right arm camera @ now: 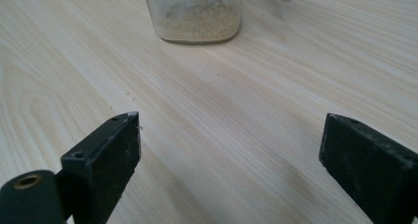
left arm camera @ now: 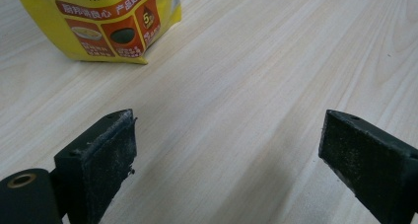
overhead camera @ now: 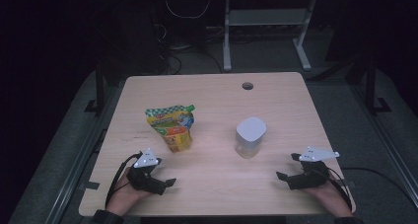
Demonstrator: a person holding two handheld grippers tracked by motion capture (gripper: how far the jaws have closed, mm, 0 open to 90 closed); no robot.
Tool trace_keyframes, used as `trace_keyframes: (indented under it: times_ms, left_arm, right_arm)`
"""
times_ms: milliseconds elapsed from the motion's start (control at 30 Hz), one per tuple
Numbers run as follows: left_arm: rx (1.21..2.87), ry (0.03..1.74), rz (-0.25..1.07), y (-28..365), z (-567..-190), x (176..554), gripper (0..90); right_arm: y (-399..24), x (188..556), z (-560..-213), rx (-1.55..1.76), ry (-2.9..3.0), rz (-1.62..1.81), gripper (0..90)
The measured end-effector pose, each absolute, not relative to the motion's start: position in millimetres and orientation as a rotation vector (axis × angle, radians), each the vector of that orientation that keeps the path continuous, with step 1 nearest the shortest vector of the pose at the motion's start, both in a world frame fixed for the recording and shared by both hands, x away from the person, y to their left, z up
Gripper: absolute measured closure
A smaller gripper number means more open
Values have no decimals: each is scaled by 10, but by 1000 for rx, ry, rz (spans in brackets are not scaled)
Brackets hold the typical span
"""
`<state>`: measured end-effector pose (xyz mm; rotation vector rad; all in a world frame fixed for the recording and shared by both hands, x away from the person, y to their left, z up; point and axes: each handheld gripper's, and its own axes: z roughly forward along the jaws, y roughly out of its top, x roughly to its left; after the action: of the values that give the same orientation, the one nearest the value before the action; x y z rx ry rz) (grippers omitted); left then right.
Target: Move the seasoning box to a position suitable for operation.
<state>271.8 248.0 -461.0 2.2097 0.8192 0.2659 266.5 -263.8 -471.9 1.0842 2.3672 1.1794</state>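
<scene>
Both grippers rest low at the near edge of the worktop [overhead camera: 217, 93], each spread wide with nothing between its jaws. The left gripper [overhead camera: 165, 177] sits by the near left corner, and in the left gripper view its two black pads [left arm camera: 116, 150] frame bare wood, with the bottom corner of the yellow pouch [left arm camera: 106, 29] just ahead and off to the left. That pouch [overhead camera: 171, 127] stands upright a little left of the worktop's middle, apart from the gripper. The right gripper [overhead camera: 288, 167] lies by the near right corner; the right gripper view looks straight along the wood at the base of a clear jar [right arm camera: 194, 14] holding a pale, grainy filling. The jar [overhead camera: 250, 136], with its white lid, stands upright right of the middle, well apart from the pouch.

My guess is that the risks lie in the approach. The pouch is soft and top-heavy, so a jaw nudging its lower corner rather than closing around it could tip it over or push it away. The jar looks smooth and wide; a grip set too low or off-centre might let it twist or slide, and a knock to the lid could topple it and spill the grains. A few loose crumbs already lie on the wood near it.
</scene>
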Motion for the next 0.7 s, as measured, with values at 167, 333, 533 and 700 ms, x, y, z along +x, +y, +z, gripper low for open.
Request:
trace_keyframes:
  times_ms: [167, 333, 533, 700]
  left_arm:
    - [2206, 830, 238, 2479, -4606, 2725, 80]
    - [2219, 828, 223, 2437, -4594, 2730, 81]
    - [2225, 816, 214, 2453, -4589, 2716, 81]
    - [2216, 810, 228, 2467, -4581, 2718, 81]
  right_arm:
    - [-2636, 2660, -4687, 1090, 2382, 1181, 52]
    - [-2641, 2673, -4685, 1094, 2391, 1200, 66]
    - [-2665, 2727, -4645, 1105, 2382, 1221, 127]
    - [-2689, 2794, -4580, 1120, 2365, 1244, 146]
